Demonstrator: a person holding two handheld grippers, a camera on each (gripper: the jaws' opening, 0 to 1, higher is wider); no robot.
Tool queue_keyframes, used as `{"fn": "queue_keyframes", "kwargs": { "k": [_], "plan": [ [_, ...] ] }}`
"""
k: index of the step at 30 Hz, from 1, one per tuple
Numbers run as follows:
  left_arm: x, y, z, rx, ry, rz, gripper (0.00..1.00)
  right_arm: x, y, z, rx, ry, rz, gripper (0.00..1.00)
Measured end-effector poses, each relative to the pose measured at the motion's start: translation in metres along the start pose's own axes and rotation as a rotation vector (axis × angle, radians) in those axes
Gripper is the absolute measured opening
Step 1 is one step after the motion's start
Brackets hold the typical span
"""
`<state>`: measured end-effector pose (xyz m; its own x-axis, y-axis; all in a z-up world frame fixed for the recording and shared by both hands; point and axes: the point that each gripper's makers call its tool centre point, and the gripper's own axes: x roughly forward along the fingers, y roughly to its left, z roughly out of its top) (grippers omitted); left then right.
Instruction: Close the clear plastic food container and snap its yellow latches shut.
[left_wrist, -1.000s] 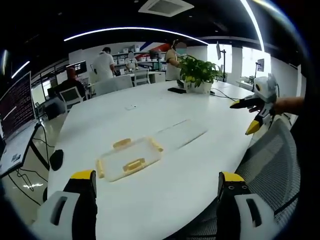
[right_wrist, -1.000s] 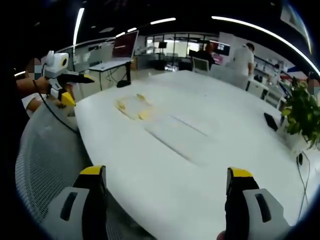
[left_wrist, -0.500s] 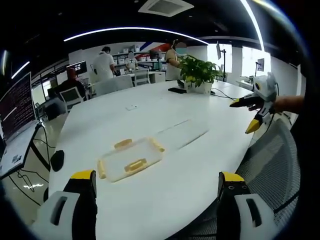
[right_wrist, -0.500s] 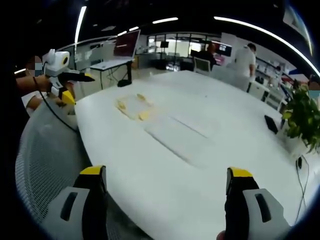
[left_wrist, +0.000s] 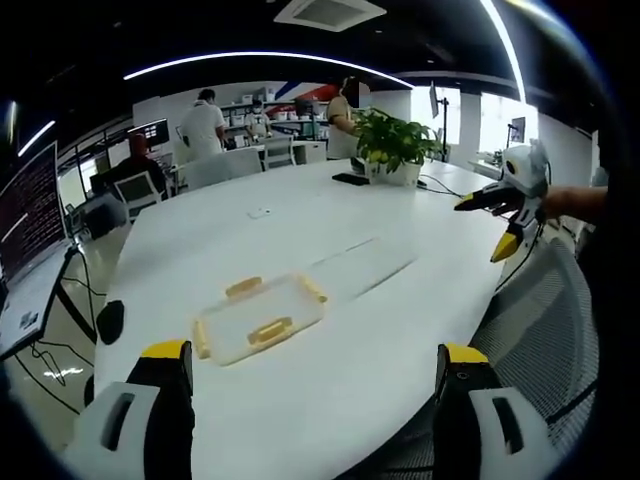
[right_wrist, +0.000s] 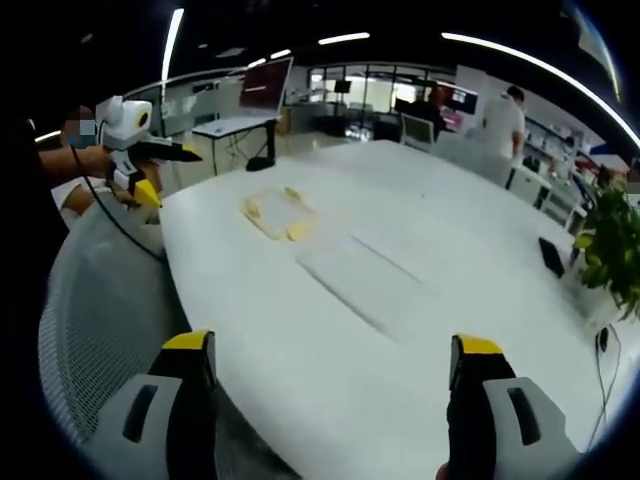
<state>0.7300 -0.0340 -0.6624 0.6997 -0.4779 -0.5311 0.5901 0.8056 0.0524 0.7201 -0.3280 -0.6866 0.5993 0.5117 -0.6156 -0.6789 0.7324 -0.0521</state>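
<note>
A clear plastic container (left_wrist: 258, 318) with yellow latches on its sides lies on the white table (left_wrist: 330, 380), left of centre and beyond my left gripper (left_wrist: 315, 375), whose yellow-tipped jaws stand wide apart and empty. A flat clear lid (left_wrist: 362, 265) rests apart from it, further right. My right gripper (left_wrist: 485, 228) hovers off the table's right edge in a hand. In the right gripper view the container (right_wrist: 275, 213) sits far left and the lid (right_wrist: 365, 280) nearer the middle. My right gripper (right_wrist: 325, 370) is open, well short of both. The left gripper (right_wrist: 172, 176) is held beside the table's left edge.
A potted plant (left_wrist: 395, 145) and a dark phone (left_wrist: 352, 180) stand at the table's far end. A grey mesh chair (left_wrist: 545, 320) sits by the near right edge, also the chair (right_wrist: 100, 300). Several people and desks with screens are behind.
Both views have shifted slightly with the hands. The container and the lid lie where they were, and both grippers stay open.
</note>
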Motion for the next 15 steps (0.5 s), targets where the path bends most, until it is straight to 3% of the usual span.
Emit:
{"fn": "queue_keyframes", "kwargs": {
  "k": [15],
  "plan": [
    [0.005,0.015,0.013,0.020,-0.015,-0.003,0.98,0.003,-0.004,0.013,-0.017,-0.006,0.035,0.92]
  ]
}}
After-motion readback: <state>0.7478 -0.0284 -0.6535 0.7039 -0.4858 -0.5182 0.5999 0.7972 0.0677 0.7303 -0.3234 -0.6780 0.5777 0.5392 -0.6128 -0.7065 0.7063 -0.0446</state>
